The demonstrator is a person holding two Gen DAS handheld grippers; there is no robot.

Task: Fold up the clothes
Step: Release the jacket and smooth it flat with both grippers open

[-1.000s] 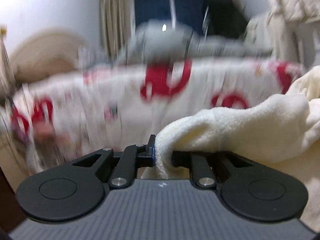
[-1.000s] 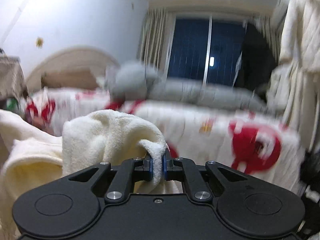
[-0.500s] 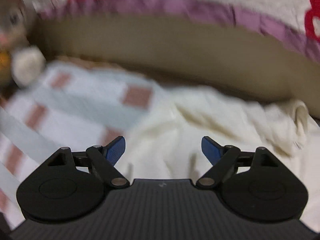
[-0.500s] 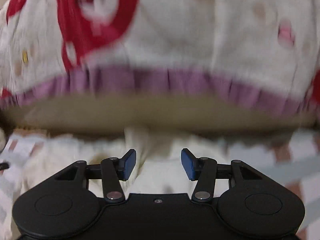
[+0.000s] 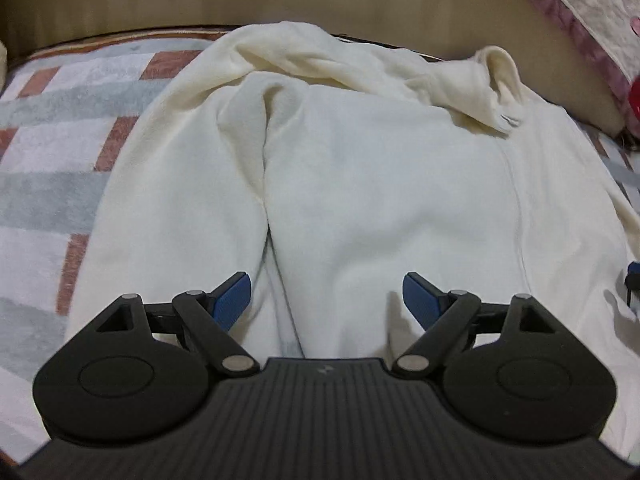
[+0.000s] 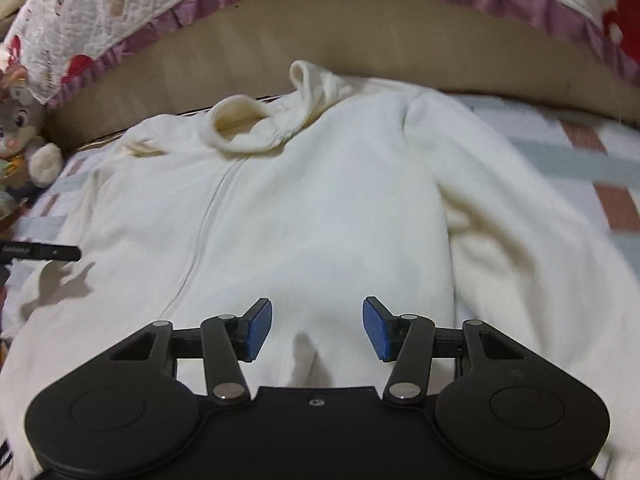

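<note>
Cream fleece garment (image 5: 360, 184), one only, spread flat on a checked rug (image 5: 52, 184) directly ahead of and beneath both tongs. Left tongs (image 5: 326, 298) released, blue pads wide apart, gripping nothing. Right tongs (image 6: 317, 328) likewise released, hovering above the fleece. One plush toy (image 6: 24, 136) far left of the right tongs. No legible writing anywhere.
</note>
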